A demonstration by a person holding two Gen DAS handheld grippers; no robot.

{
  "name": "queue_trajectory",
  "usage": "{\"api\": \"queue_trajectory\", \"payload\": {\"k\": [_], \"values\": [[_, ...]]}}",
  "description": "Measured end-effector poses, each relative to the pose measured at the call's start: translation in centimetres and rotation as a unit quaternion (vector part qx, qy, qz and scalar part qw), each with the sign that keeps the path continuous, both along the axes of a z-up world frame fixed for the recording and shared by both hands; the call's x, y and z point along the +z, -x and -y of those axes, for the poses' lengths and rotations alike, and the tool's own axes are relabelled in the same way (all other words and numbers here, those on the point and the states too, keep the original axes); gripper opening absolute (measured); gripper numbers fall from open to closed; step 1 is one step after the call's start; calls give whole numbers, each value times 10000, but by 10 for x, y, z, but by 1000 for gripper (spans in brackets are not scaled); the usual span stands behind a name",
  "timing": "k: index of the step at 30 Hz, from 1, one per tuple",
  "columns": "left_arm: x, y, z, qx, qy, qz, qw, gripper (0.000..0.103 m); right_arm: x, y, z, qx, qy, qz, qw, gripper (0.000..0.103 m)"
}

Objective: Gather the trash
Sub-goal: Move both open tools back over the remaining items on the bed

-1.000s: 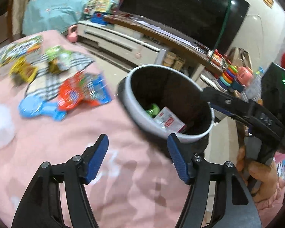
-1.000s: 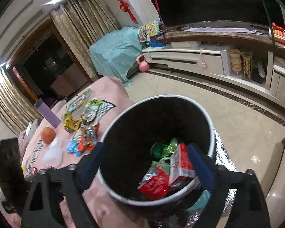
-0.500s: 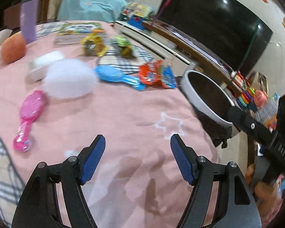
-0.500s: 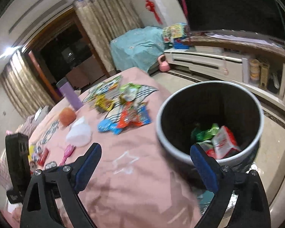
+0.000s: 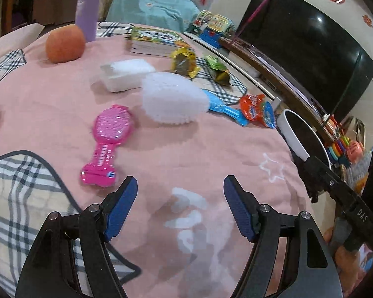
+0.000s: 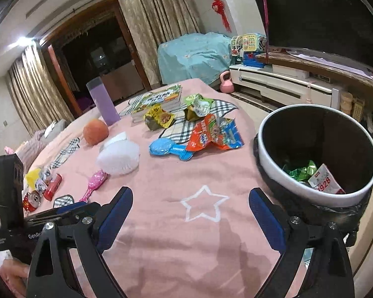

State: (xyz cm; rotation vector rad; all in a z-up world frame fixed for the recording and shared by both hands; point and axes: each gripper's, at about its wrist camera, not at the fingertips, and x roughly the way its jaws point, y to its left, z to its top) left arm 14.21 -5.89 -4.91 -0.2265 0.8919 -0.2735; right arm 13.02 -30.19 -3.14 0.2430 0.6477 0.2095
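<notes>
Your left tool (image 5: 180, 191) hangs over the pink cloth (image 5: 161, 149), its blue pads spread wide with nothing between them. Your right tool (image 6: 190, 202) is equally wide and empty, above the white star outline (image 6: 202, 207) stitched into that cloth.

Only the right view looks down into the trash bin (image 6: 268, 159): a round tub with a glossy white rim and dark inner wall, holding crinkled green foil (image 6: 301, 171) and a white carton printed in red (image 6: 324, 181). The left view catches just a sliver of the bin's rim (image 5: 292, 136), contents hidden.

Uncollected trash, placed from the bin:
- orange-and-blue snack wrapper (image 6: 216, 134), flat and creased, nearest the bin, on the cloth just beside its rim.
- green wrapper (image 6: 197, 106), torn open and puffed, farther from the bin.
- yellow wrapper (image 6: 159, 118), crumpled foil, beyond the green one.

The right view alone shows a red can (image 6: 32, 201) and a yellow scrap (image 6: 33, 175), well apart from the bin, near your left tool's body.

Other things: a blue plastic brush (image 6: 170, 149) touching the orange wrapper; a pink glittery brush (image 5: 109, 141); a white bristly lump (image 5: 172, 99); a white block (image 5: 126, 73); a round orange ball (image 5: 65, 43); a purple tumbler (image 5: 88, 7); stacked books (image 5: 156, 41).
</notes>
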Motion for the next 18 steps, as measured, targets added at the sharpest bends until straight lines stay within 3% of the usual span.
{"api": "queue_trajectory", "payload": {"k": [18], "values": [[-3, -27, -14, 98, -306, 30, 9995, 73, -14, -39, -8, -35, 0, -306, 9995, 95]]}}
